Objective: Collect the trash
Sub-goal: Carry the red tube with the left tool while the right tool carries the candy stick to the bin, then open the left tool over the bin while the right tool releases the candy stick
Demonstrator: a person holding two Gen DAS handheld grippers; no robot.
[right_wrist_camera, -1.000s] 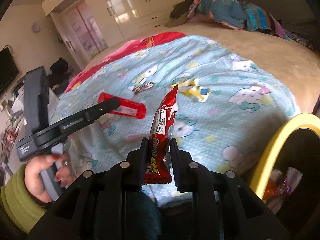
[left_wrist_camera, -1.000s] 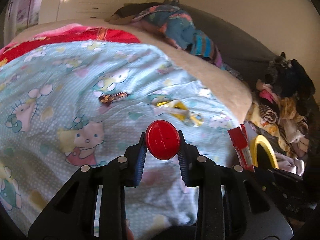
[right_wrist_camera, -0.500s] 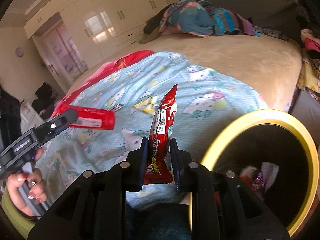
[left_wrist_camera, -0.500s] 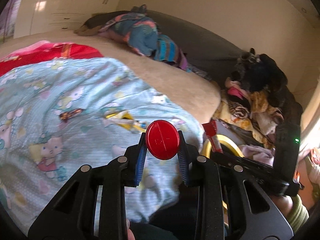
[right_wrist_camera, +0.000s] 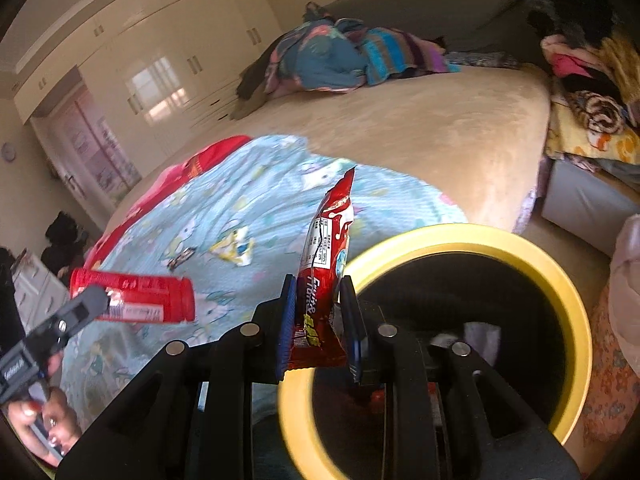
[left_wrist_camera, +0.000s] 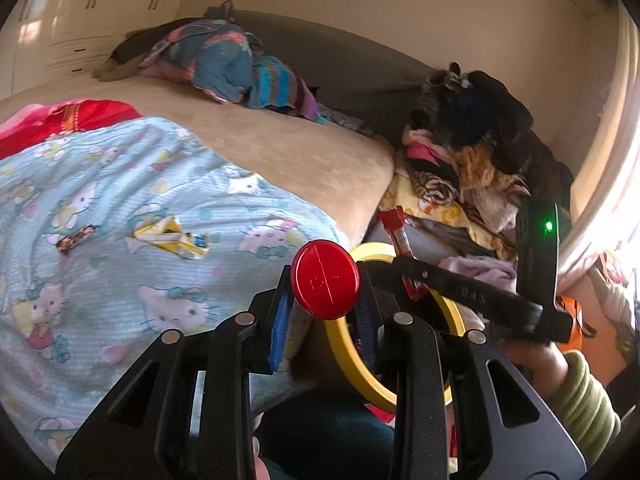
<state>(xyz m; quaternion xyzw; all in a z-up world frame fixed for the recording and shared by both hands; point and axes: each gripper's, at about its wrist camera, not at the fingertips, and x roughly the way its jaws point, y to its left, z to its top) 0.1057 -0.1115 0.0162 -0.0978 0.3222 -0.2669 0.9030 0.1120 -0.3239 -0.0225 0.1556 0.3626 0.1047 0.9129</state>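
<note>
The right gripper (right_wrist_camera: 318, 322) is clamped on one red snack wrapper (right_wrist_camera: 326, 264), held upright at the near left rim of the yellow-rimmed bin (right_wrist_camera: 576, 312), over the edge but not clearly over the dark opening. The left gripper (left_wrist_camera: 323, 308) squeezes one red tube (left_wrist_camera: 325, 279) by its sides, cap end toward the camera; it sits just left of the bin, above the edge of the bed.

To drop the wrapper well, I judge it should be carried further over the middle of the bin before the jaws part, since it is light and tall and could catch the rim or flutter outside. The tube is stiffer and should fall straight, but it too needs to cross the rim first. Taking the two in turn would keep the grippers from bumping above the bin.

Left of the bin, on the blue cartoon bedsheet (left_wrist_camera: 100, 200), two pieces remain: one yellow crumpled wrapper (left_wrist_camera: 172, 236) and, further from the bin, one small dark candy wrapper (left_wrist_camera: 76, 237). Some rubbish already lies inside the bin, too dim to count.
</note>
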